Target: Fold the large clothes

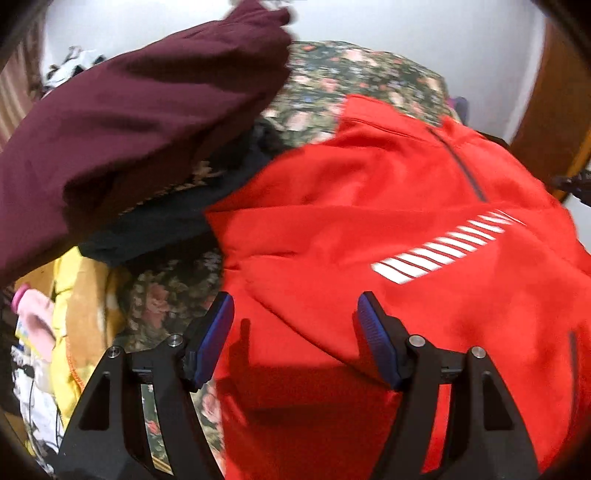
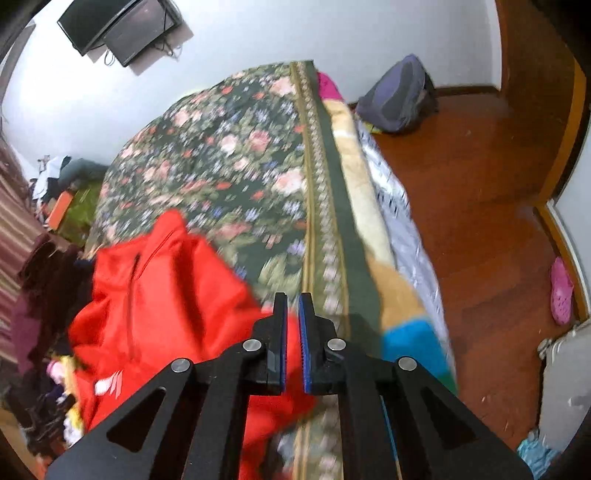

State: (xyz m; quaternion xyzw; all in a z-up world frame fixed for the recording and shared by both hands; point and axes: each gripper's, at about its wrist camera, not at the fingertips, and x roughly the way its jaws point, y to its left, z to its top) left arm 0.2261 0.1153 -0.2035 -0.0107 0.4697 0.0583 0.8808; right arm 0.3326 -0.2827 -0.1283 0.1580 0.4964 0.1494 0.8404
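Note:
A large red jacket [image 1: 369, 206] with a dark zip and white stripe logo lies crumpled on a floral bedspread [image 1: 362, 74]. My left gripper [image 1: 295, 314] is open just above the jacket's near part, holding nothing. In the right wrist view the red jacket [image 2: 155, 295] lies at the left of the bedspread [image 2: 229, 155]. My right gripper [image 2: 292, 306] has its jaws nearly together, with red fabric showing in the narrow gap between them; it looks shut on an edge of the jacket.
A maroon garment [image 1: 129, 122] and a dark one [image 1: 166, 221] lie left of the jacket, with yellow clothes [image 1: 74, 295] below. A clothes pile [image 2: 48, 332] sits at the bed's left. The wooden floor [image 2: 480, 221] has a backpack [image 2: 399, 96] and a pink shoe [image 2: 561, 291]; a TV [image 2: 118, 26] hangs on the wall.

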